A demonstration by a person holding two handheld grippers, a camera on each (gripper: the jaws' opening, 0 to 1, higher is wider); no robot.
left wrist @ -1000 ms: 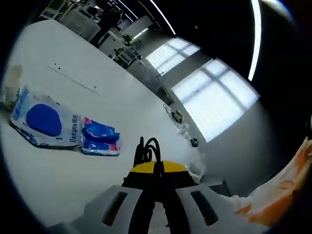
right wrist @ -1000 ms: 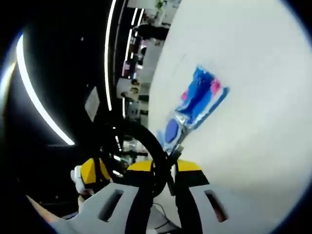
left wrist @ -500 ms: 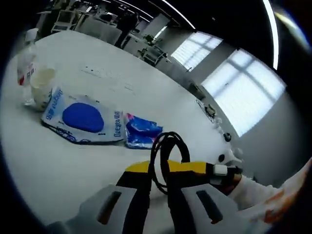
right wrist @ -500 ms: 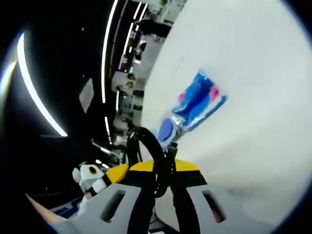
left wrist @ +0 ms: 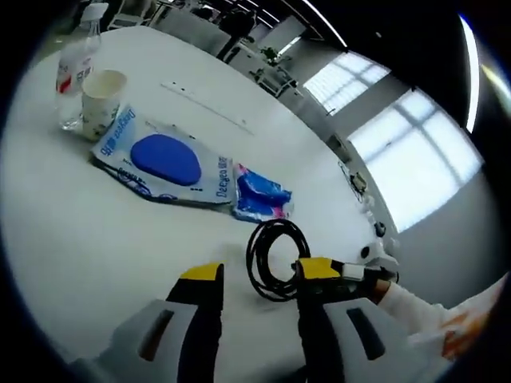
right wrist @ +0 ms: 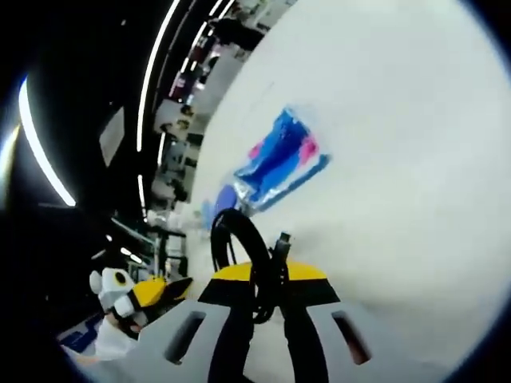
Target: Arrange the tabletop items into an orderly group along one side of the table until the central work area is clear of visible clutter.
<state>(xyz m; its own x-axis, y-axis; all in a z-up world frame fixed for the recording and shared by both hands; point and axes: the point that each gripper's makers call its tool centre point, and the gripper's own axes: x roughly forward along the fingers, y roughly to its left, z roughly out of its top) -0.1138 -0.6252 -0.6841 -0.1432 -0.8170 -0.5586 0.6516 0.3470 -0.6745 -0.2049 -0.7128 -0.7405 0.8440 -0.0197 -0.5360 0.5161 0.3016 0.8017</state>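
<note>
Left hand-held gripper (left wrist: 257, 279) has opened | right hand-held gripper (right wrist: 259, 281) clamps coiled cable (right wrist: 239, 247) — loop upright

Both views low, close over white table (left wrist: 72, 239); share coiled cable (left wrist: 271, 259), blue packet (right wrist: 279, 163).

A large white table (left wrist: 96, 239) reaches toward a grey wall with two bright gridded windows (left wrist: 399, 152). Long strip lights (right wrist: 36, 148) cross a dark ceiling. Further tables and equipment (left wrist: 263, 60) stand at the far end of the room.
</note>
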